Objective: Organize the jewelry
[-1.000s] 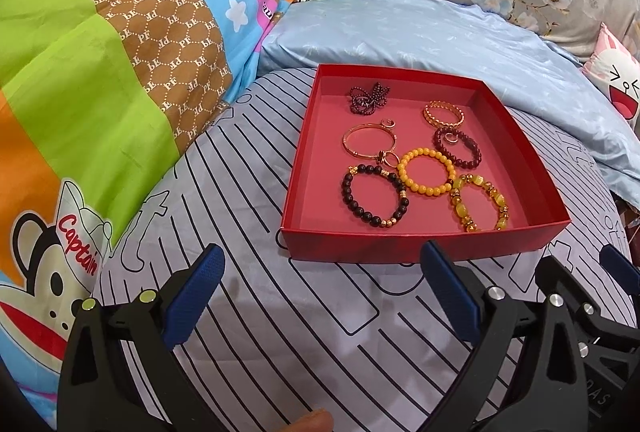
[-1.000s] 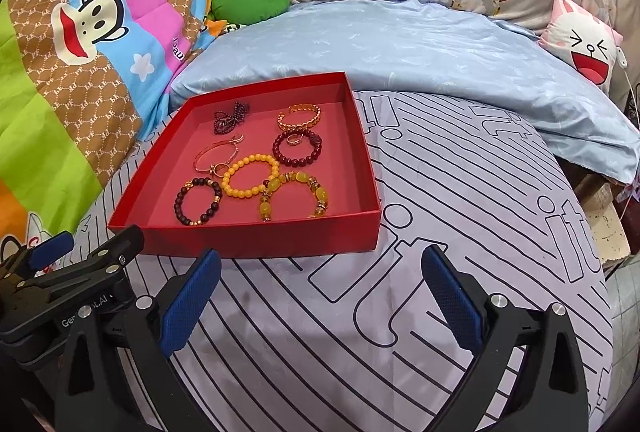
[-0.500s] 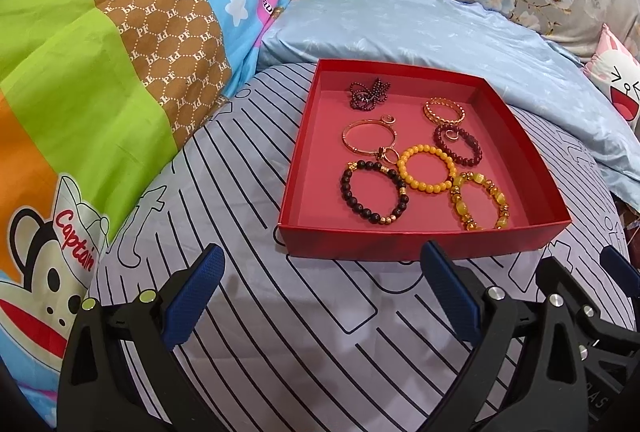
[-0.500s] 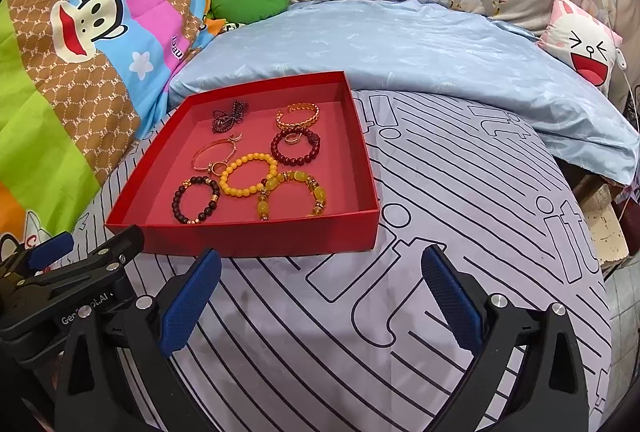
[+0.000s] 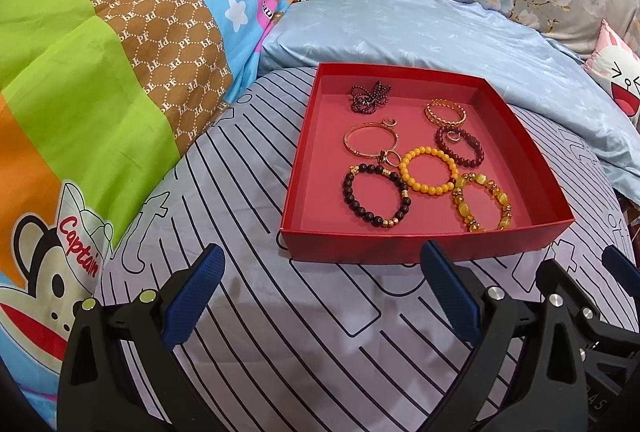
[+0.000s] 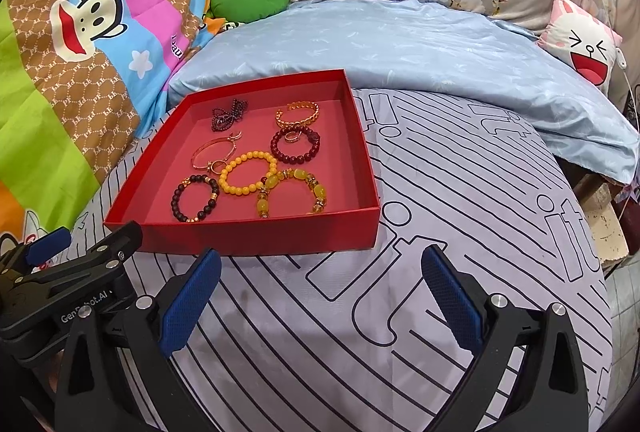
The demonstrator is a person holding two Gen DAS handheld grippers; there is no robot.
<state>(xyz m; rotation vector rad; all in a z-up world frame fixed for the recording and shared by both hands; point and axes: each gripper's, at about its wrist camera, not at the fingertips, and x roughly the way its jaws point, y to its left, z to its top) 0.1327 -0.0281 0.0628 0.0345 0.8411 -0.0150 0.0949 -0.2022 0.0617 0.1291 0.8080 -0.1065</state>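
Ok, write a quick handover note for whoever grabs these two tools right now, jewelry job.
Left tool: open, empty, short of the red tray.
Right tool: open, empty, beside the left one, facing the tray's near right corner.
The tray sits on the striped sheet. Inside: dark bead tangle, gold band bracelet, thin gold bangle, maroon bracelet, orange bracelet, black bracelet, amber bracelet. Several touch or overlap.
Done: nothing is gripped.
Left: the sorting itself.

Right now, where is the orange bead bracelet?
In the left wrist view the orange bead bracelet lies inside the red tray, between the black bead bracelet on its left and the amber bracelet on its right.
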